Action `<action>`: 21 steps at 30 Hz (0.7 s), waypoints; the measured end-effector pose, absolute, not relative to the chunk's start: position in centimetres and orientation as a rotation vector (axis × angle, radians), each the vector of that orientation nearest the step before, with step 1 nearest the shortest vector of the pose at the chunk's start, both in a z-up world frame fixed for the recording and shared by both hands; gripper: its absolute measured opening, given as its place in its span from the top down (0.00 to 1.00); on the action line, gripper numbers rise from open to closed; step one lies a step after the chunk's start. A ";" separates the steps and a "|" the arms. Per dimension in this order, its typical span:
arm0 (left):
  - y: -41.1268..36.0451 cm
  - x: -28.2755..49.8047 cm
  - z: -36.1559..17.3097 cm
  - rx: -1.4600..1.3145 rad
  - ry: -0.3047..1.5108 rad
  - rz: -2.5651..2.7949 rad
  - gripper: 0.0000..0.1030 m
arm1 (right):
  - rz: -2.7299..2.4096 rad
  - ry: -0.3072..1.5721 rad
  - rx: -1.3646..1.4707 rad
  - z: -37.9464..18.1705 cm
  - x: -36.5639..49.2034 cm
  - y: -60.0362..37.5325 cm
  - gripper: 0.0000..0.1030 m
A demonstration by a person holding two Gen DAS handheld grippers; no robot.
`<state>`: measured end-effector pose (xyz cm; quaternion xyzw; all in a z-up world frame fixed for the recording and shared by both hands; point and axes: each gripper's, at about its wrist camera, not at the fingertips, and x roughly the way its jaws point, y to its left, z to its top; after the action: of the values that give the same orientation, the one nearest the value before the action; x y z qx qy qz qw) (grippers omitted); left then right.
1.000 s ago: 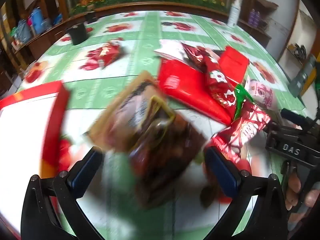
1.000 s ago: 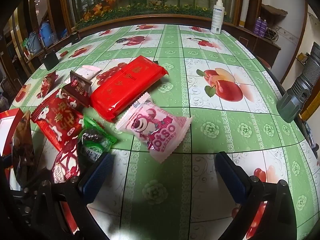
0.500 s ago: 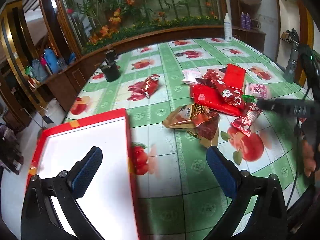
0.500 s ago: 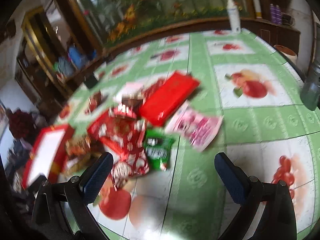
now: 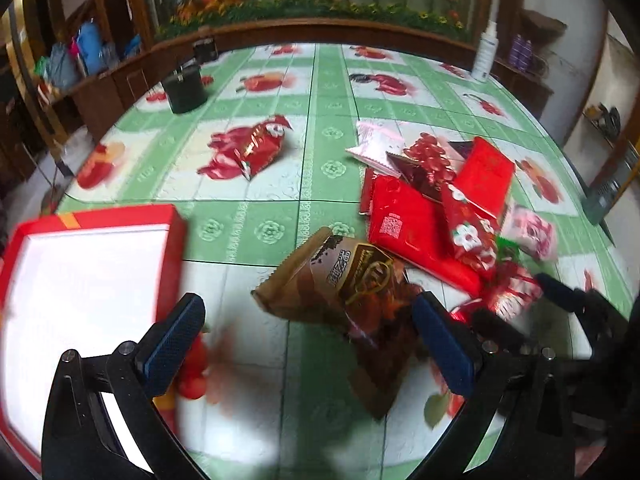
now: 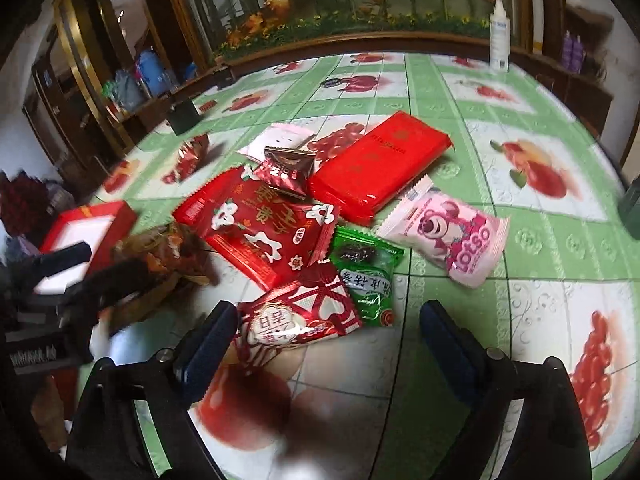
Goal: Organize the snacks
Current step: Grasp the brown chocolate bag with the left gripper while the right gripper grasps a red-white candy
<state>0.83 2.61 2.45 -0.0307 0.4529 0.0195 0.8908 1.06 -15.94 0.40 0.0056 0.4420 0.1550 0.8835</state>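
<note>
At the far left, an open red box (image 5: 100,216) with a white inside is seen on the tabletop (image 5: 248,240), with nothing visible in it. Next to it the left gripper (image 5: 308,332) is held over the tabletop with its fingers (image 5: 172,338) wide apart and nothing gripped; a brown bag (image 5: 344,284) lies just beyond, partly between the fingertips, though contact cannot be judged through the blur. Further back, a lone red packet (image 5: 256,148) is set well apart from the rest.

To the right, the main heap is found: a large red pack (image 6: 380,164), a red flowered bag (image 6: 260,228), a small dark wrapper (image 6: 286,166), a green sachet (image 6: 366,276), a pink bag (image 6: 452,232) and a red-and-white candy packet (image 6: 292,322). The right gripper (image 6: 324,340) is poised over this heap; its fingers (image 6: 208,344) are closing from nearly full spread, with the candy packet lying partly between them but not yet pressed.

The step in hand is judged to be the picking of a snack for transfer to the box, with sorting hardly begun. For the next move, the right fingers would need to be lowered and centred on the candy packet alone, so that the overlapping green sachet is not dragged along; the thin wrapper may slip or crumple.
</note>
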 end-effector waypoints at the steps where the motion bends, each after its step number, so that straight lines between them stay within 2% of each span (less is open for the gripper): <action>1: 2.6 1.0 2.1 -0.080 0.943 0.036 0.00 | 0.315 0.916 -0.006 0.4 1.0 -15.8 0.14; 3: 2.3 1.2 1.9 -0.099 0.937 0.017 0.00 | 0.298 0.906 -0.049 0.4 0.8 -15.5 0.19; 5: 2.1 1.2 1.8 -0.097 0.902 -0.006 0.00 | 0.298 0.898 -0.041 0.4 0.9 -15.7 0.35; 6: 2.1 1.2 1.8 -0.100 0.885 -0.015 0.04 | 0.285 0.894 -0.038 0.5 0.9 -16.0 0.39; 8: 2.0 1.3 2.0 -0.105 0.875 -0.044 0.10 | 0.266 0.889 -0.029 0.6 1.1 -16.4 0.60; 11: 1.8 1.2 2.1 -0.099 0.871 -0.074 0.24 | 0.266 0.886 0.018 0.5 1.4 -17.4 0.69; 12: 1.6 1.2 2.0 -0.093 0.872 -0.081 0.34 | 0.271 0.886 0.035 0.5 1.5 -17.7 0.69; 13: 1.5 1.0 2.1 -0.087 0.872 -0.088 0.39 | 0.273 0.886 0.045 0.6 1.5 -17.9 0.71; 21: 0.6 -1.4 2.9 -0.017 0.831 -0.075 0.55 | 0.342 0.930 0.292 0.4 2.6 -21.1 0.78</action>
<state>-1.45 0.65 2.93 -0.0085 0.4035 -0.0363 0.9142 2.61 -21.14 0.35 0.1396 0.4444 0.1635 0.8696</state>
